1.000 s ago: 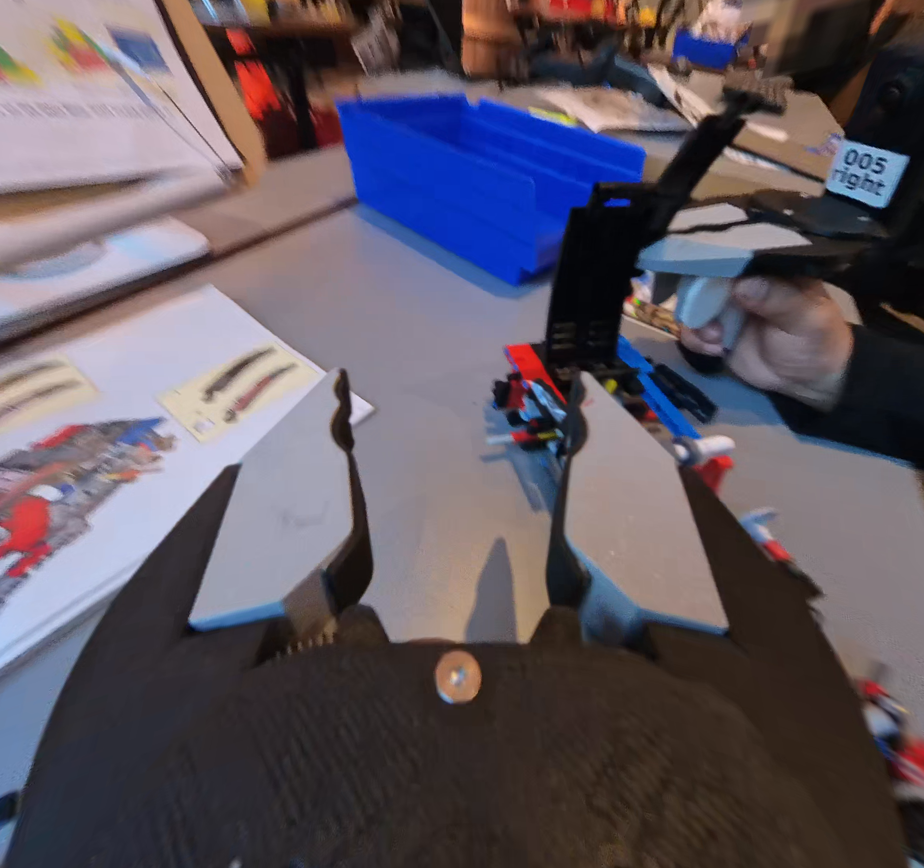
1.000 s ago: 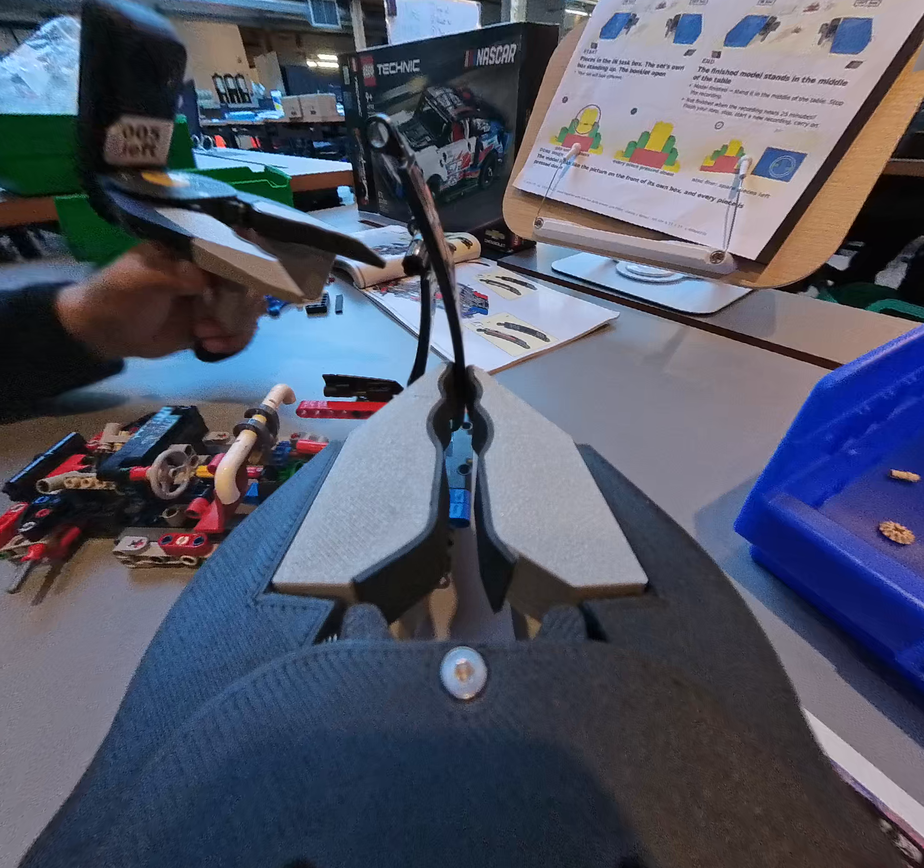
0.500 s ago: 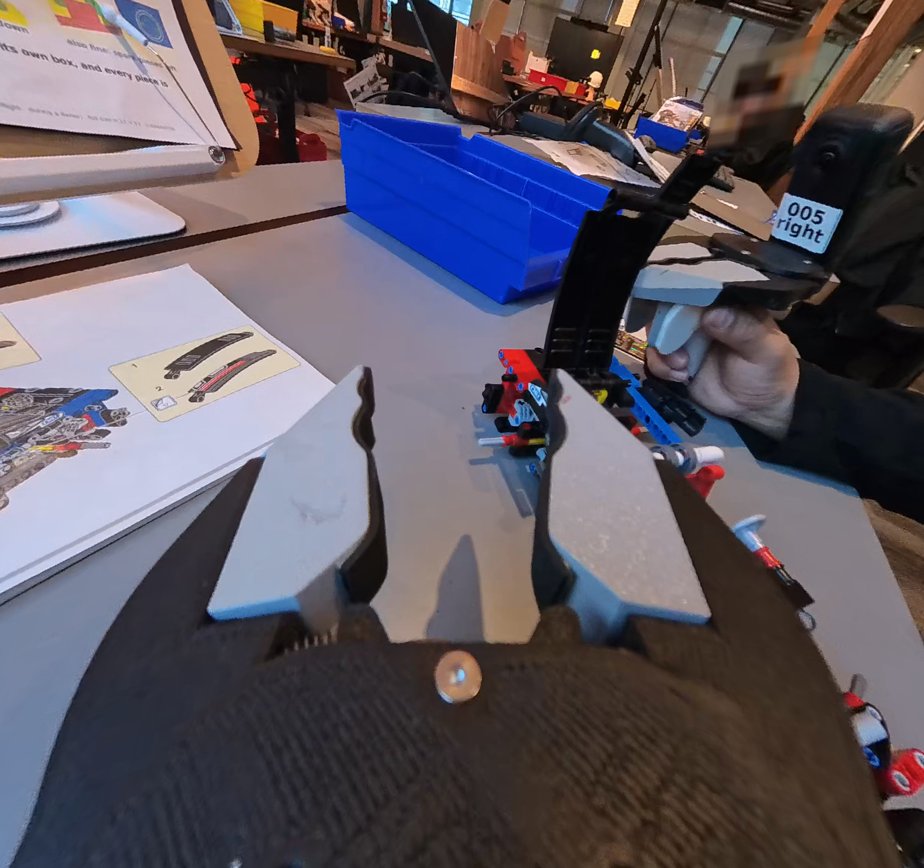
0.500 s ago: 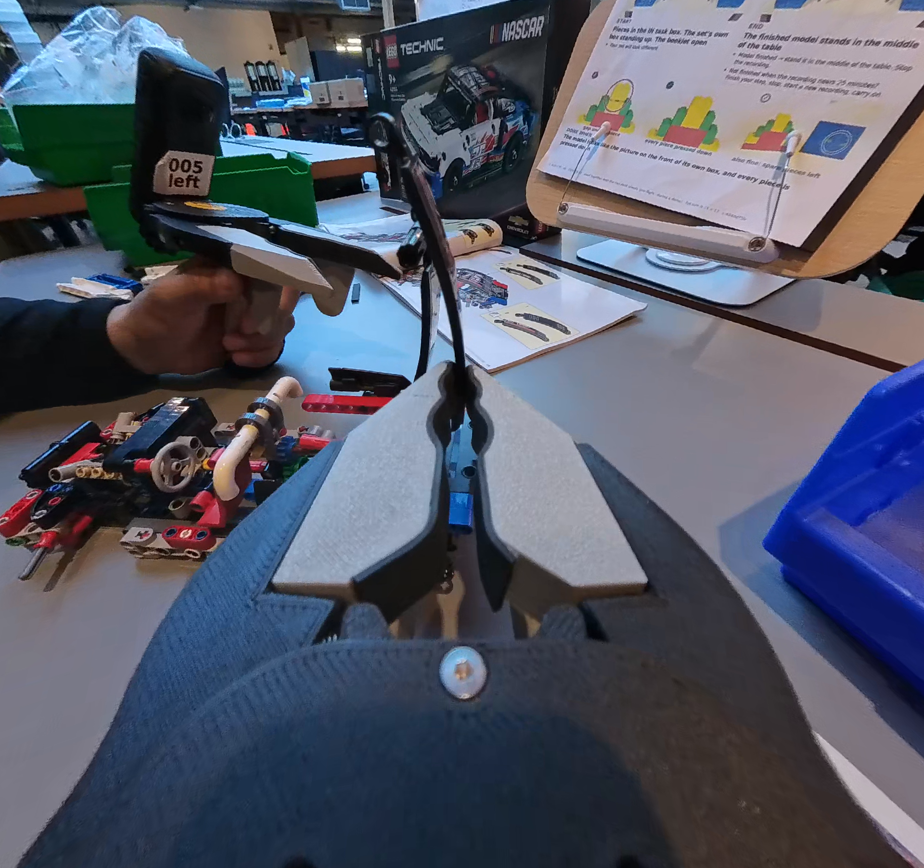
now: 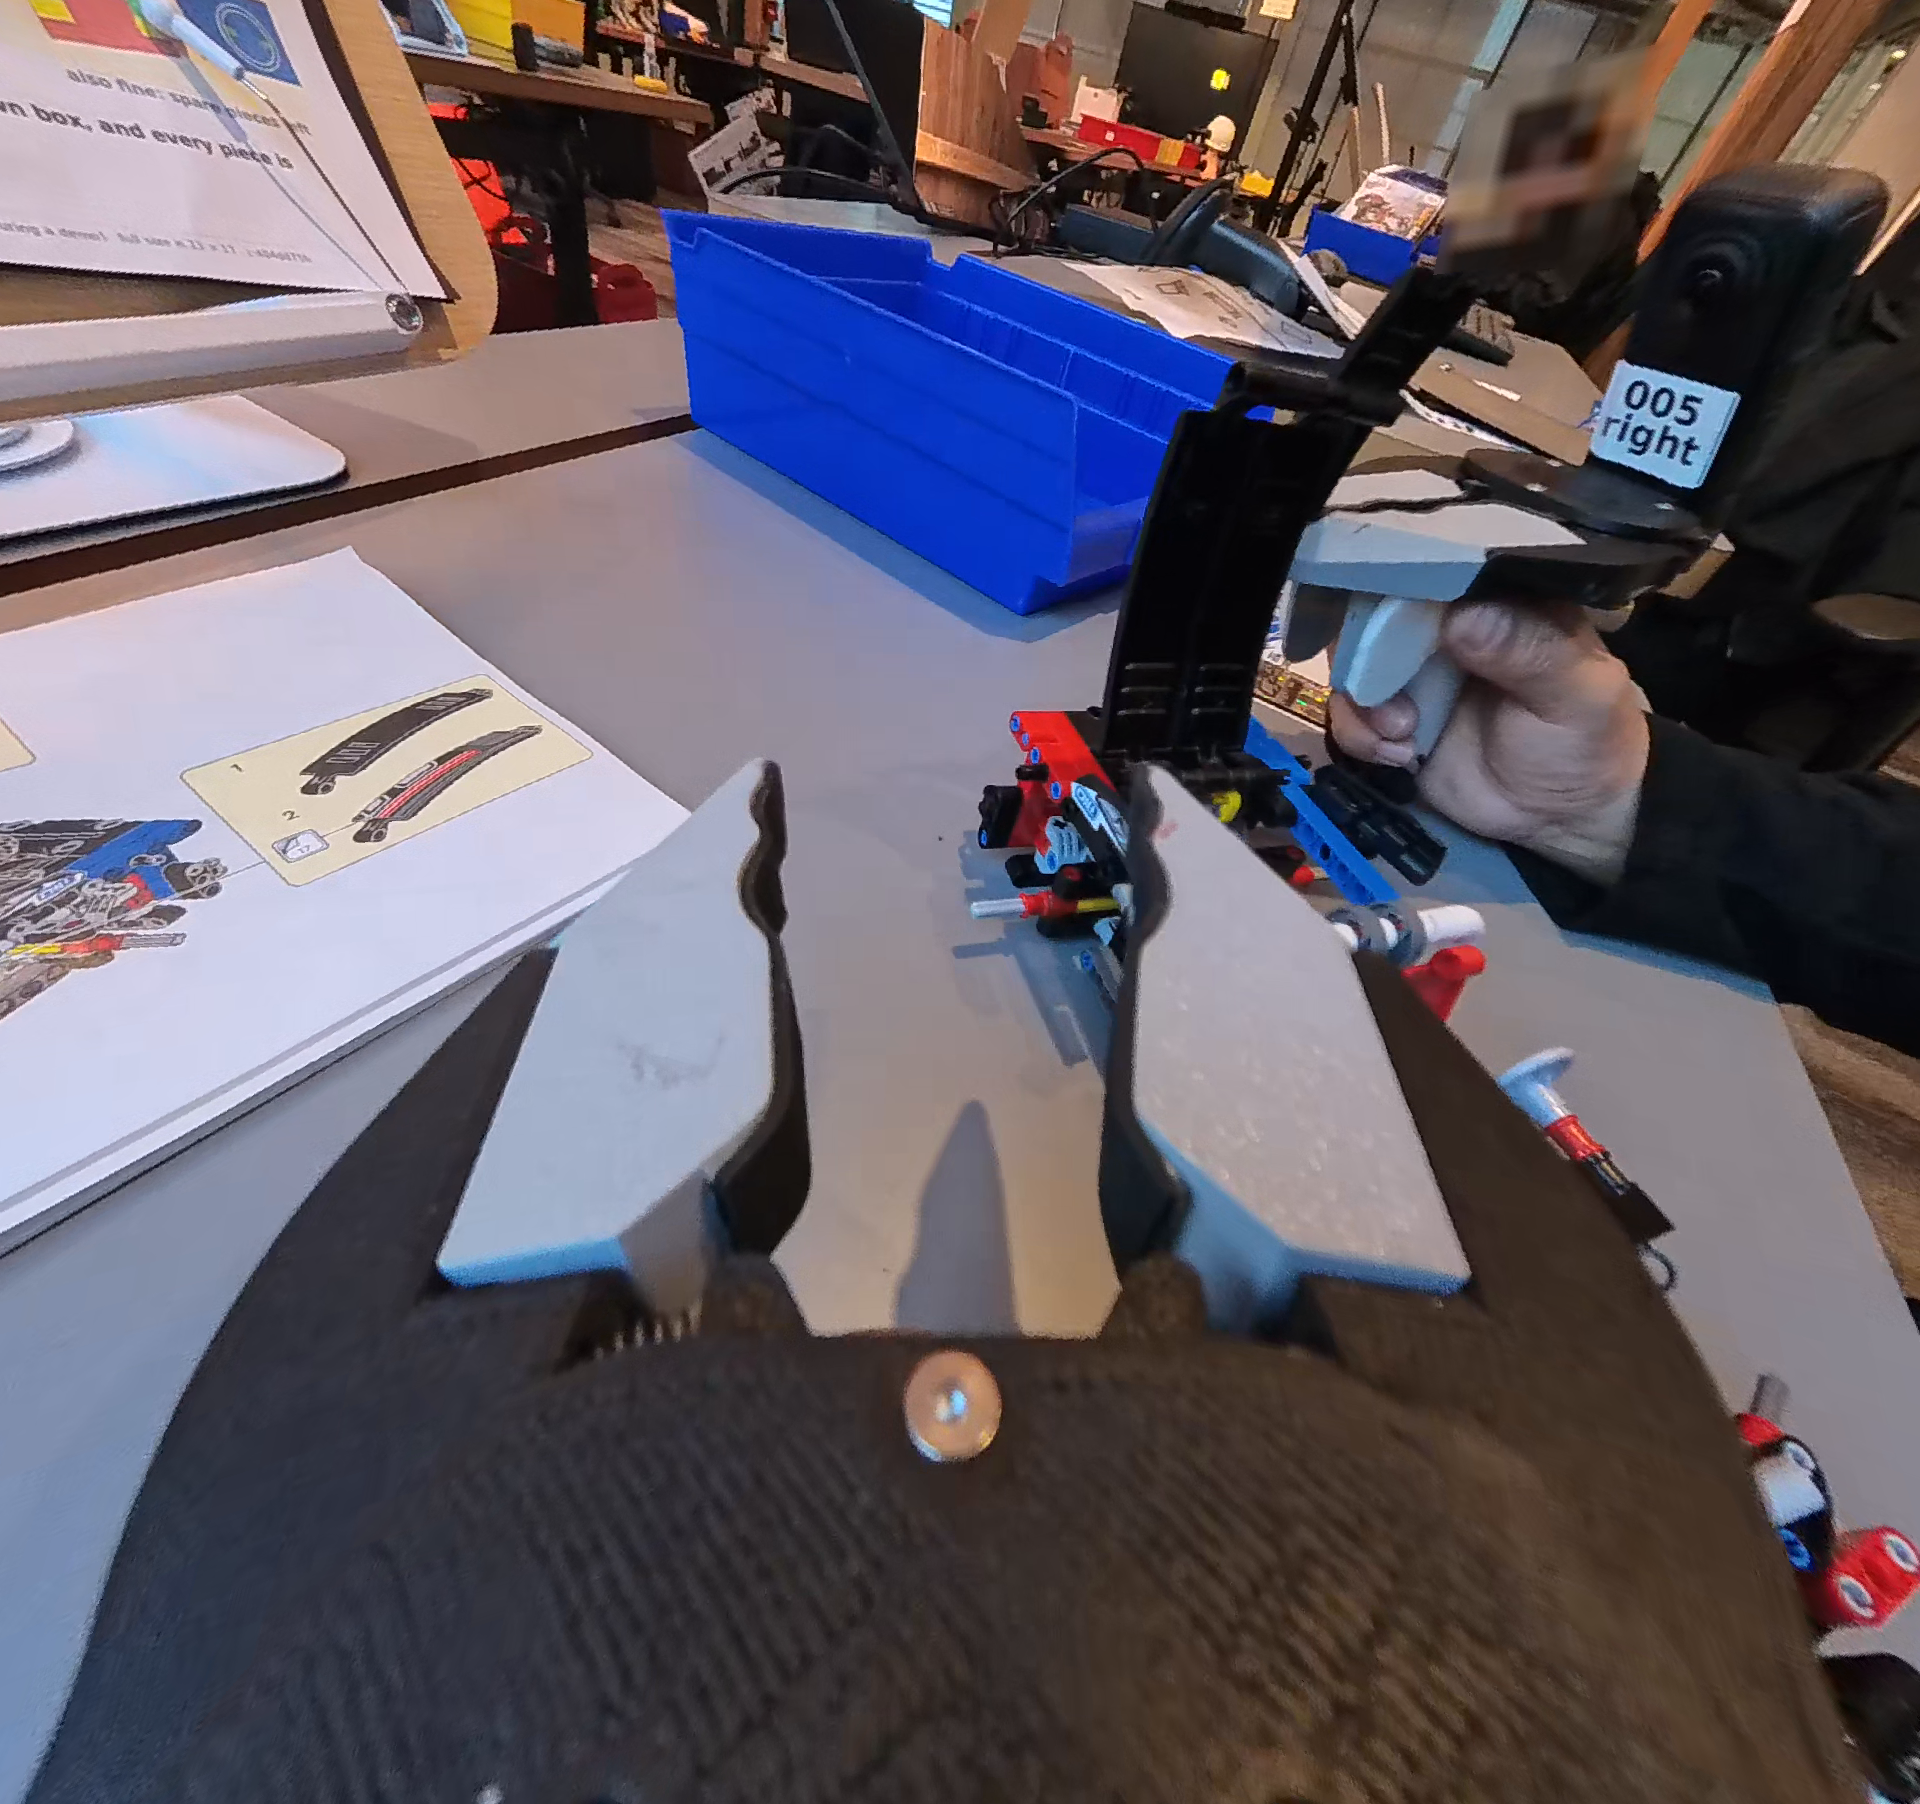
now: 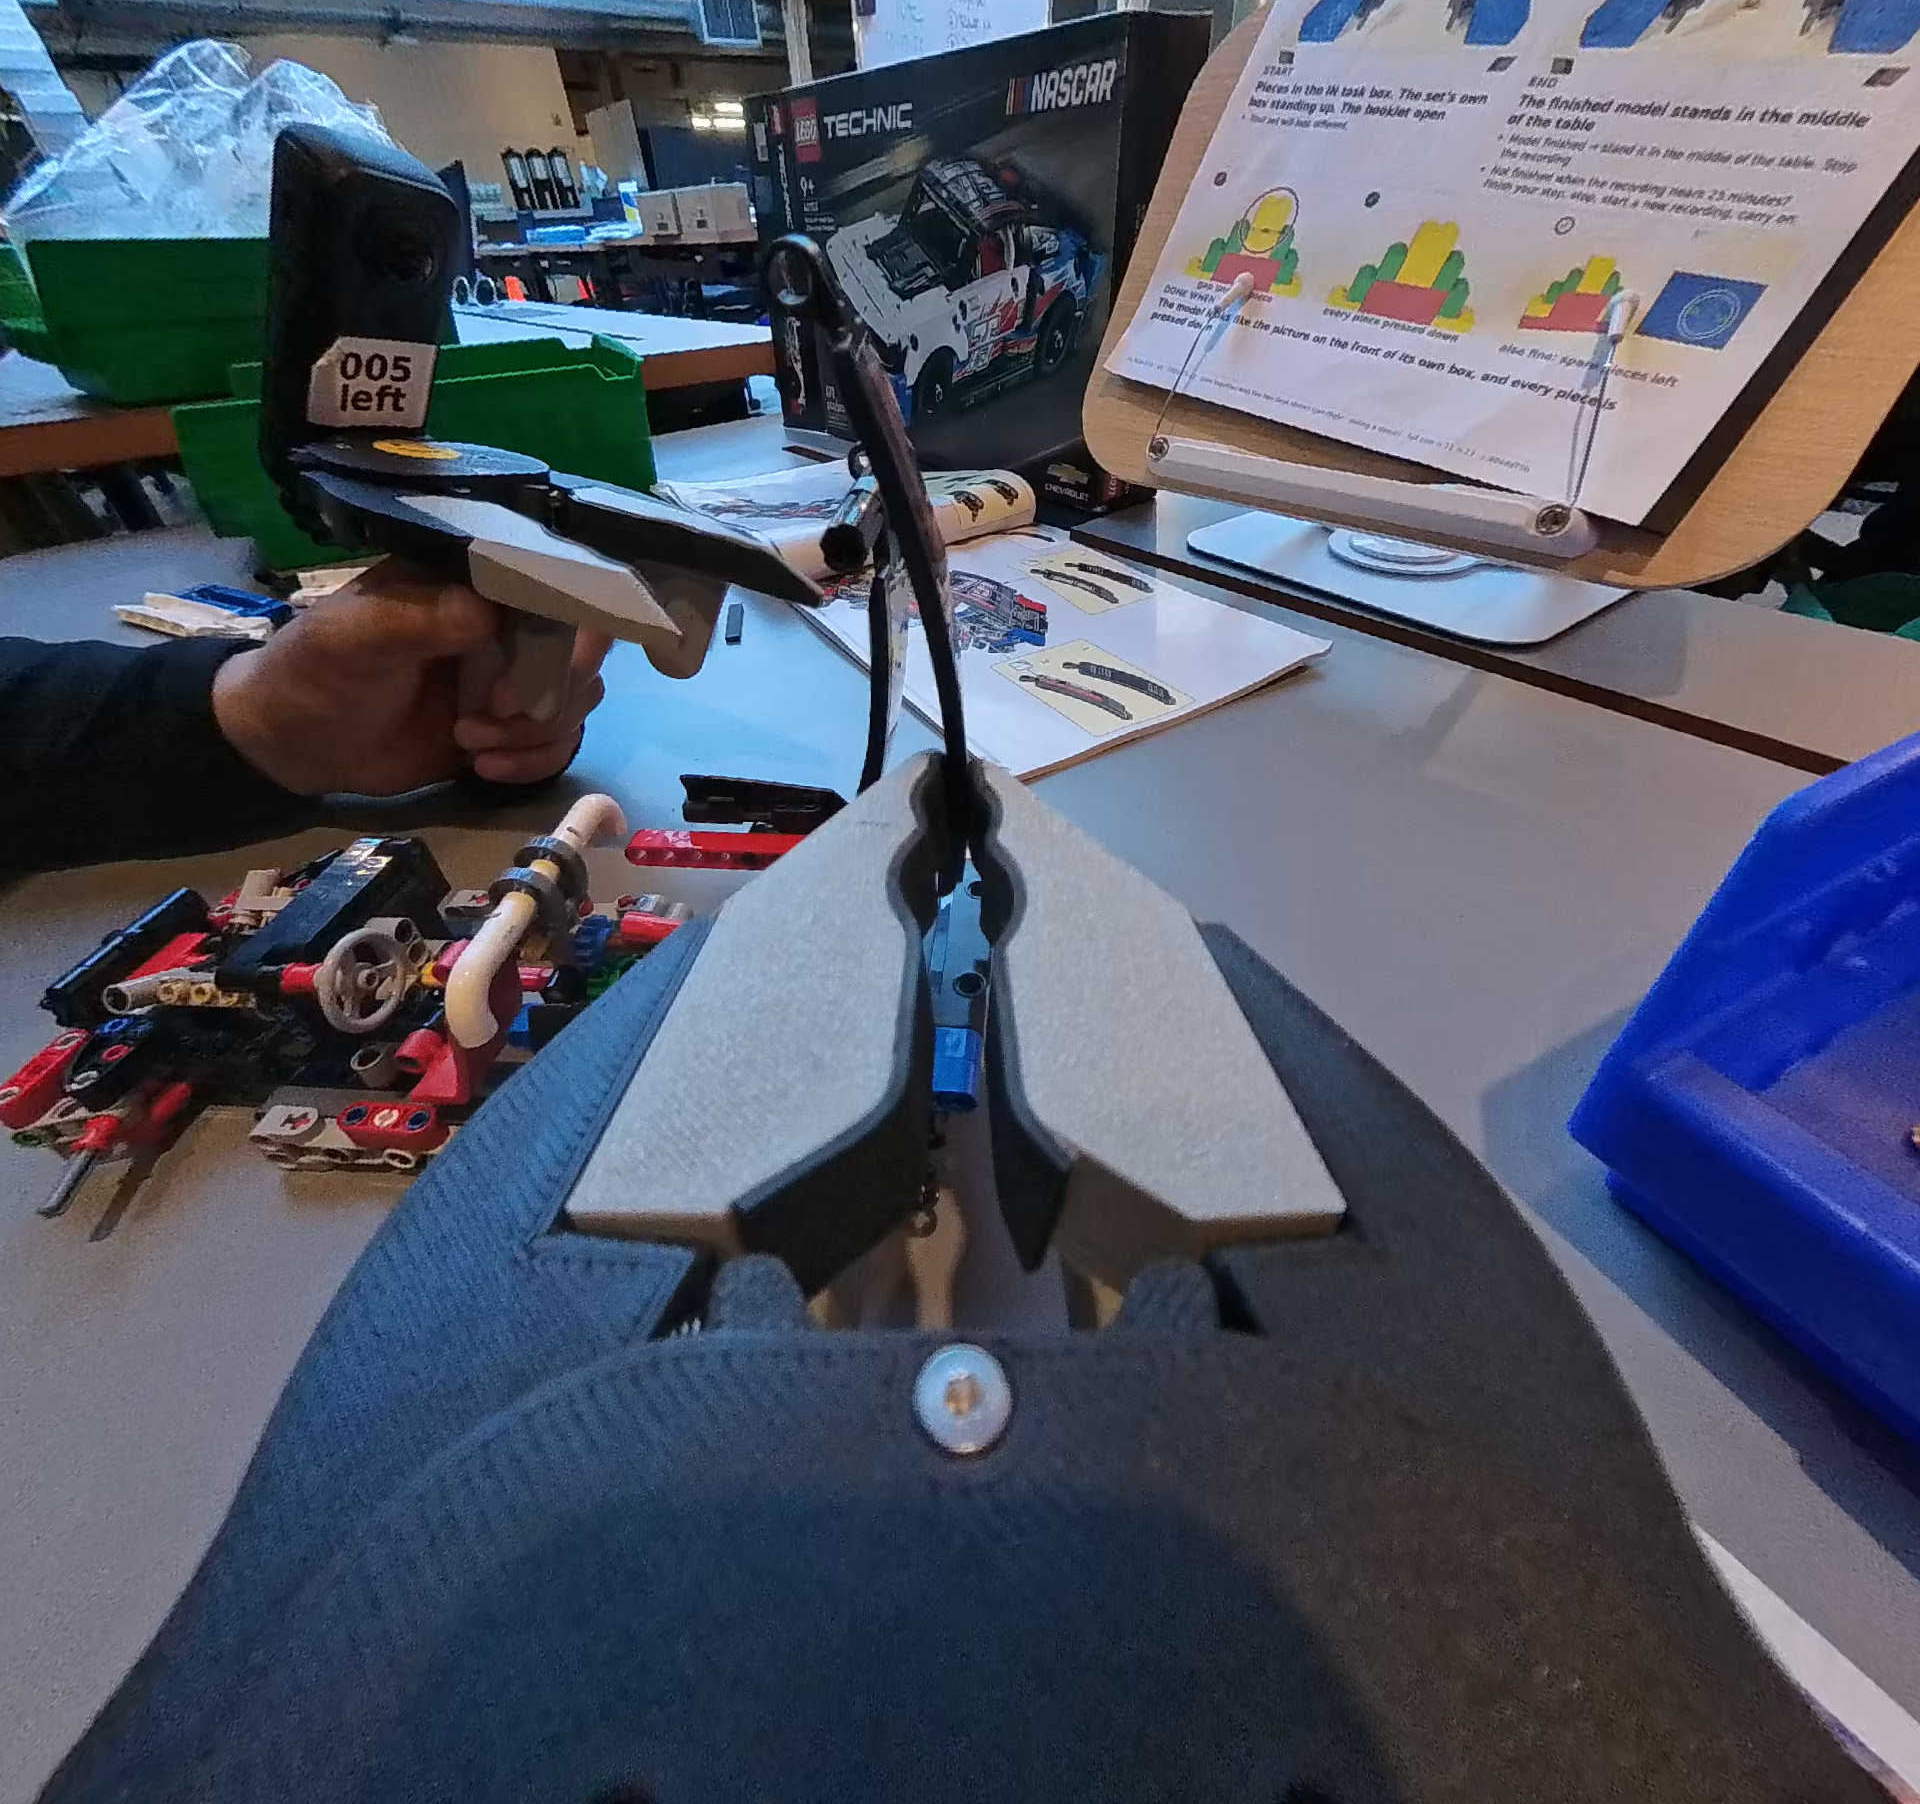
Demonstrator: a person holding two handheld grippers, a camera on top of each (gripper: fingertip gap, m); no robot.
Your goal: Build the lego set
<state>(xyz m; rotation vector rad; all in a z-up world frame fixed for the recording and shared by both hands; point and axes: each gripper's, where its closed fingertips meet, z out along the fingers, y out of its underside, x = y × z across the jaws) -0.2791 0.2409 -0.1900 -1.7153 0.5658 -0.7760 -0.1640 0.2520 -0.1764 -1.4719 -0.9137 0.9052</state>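
Observation:
My right gripper (image 6: pixel 951 809) is shut on a long curved black panel (image 6: pixel 914 507) and holds it upright, its lower end over the table. The panel also shows in the left wrist view (image 5: pixel 1205 591), with the right gripper (image 5: pixel 1340 549) behind it. My left gripper (image 5: pixel 951 798) is open and empty, low over the table just in front of the panel's base. In the right wrist view the left gripper (image 6: pixel 748 611) sits beside the panel's middle. The part-built red, black and blue lego chassis (image 6: pixel 343 985) lies on the table; it also shows in the left wrist view (image 5: pixel 1070 840).
An open instruction booklet (image 5: pixel 260 871) lies left. A blue bin (image 5: pixel 935 404) stands behind the model. The set's box (image 6: pixel 956 227) and a sheet on a stand (image 6: pixel 1507 196) are at the back. A red beam (image 6: pixel 707 845) and loose parts (image 5: pixel 1558 1120) lie around. The grippers' ends are close to 12 cm from one another.
My left gripper has moved in toward the upright black panel and its jaws have narrowed a little. The right gripper still holds the panel in about the same place.

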